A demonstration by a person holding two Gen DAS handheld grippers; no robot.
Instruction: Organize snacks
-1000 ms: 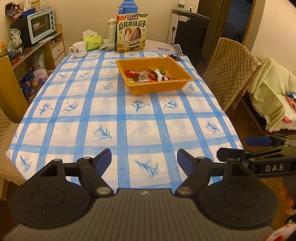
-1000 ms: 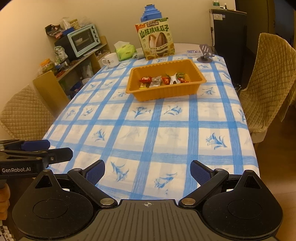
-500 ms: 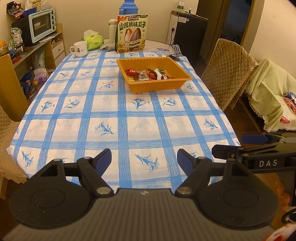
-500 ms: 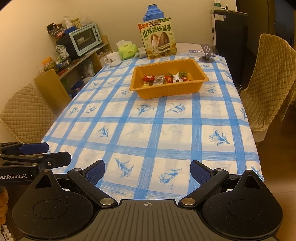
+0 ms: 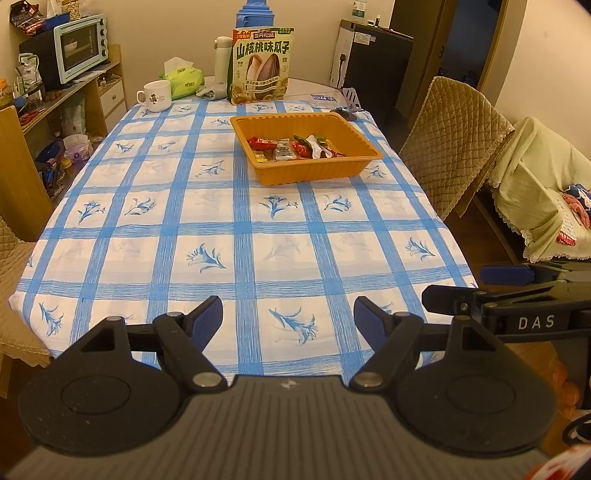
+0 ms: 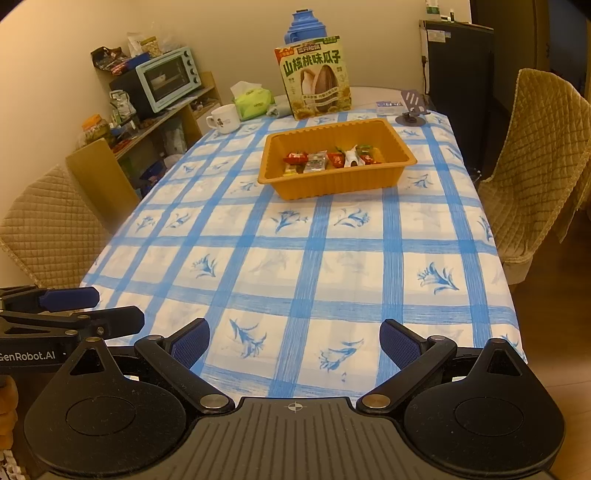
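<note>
Jaws apart — "DAS", "GenRobot.AI" labels.

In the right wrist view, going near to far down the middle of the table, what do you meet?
Open right gripper → bare blue-checked tablecloth → orange plastic tray holding wrapped snacks → upright green sunflower-seed bag → blue thermos behind it.

orange tray (image 5: 314,173); blue-white checked tablecloth (image 5: 236,236) with flower prints; mint-green oven (image 5: 79,46)
</note>
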